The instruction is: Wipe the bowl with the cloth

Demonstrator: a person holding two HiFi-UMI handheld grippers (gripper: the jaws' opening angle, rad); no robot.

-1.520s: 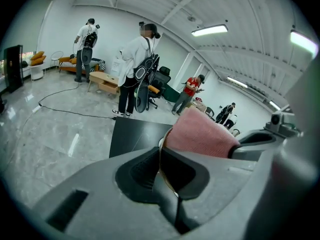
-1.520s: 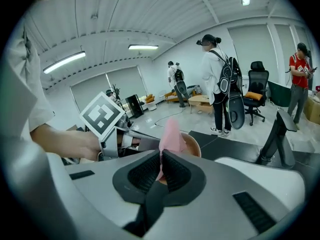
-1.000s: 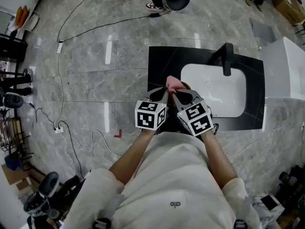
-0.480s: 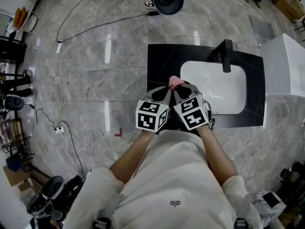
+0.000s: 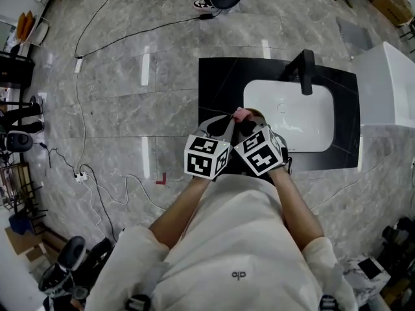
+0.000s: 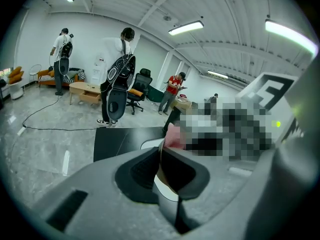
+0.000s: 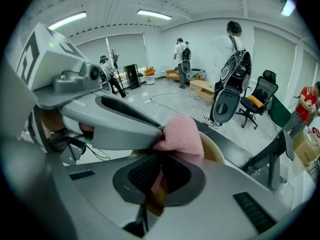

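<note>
While the person stands over the black desk [image 5: 217, 89] with its white sink [image 5: 305, 118] in the upper right of the head view, both tools meet at the sink's left edge, around mid-frame. The tan bowl [image 7: 213, 151] is right there between them, mostly hidden from above. Left tool [image 6: 161, 151] is pinched narrow on the bowl's thin rim. Right tool [image 7: 161, 159] is clamped on the pink knitted cloth [image 7: 181, 133], bunched up against the bowl.
</note>
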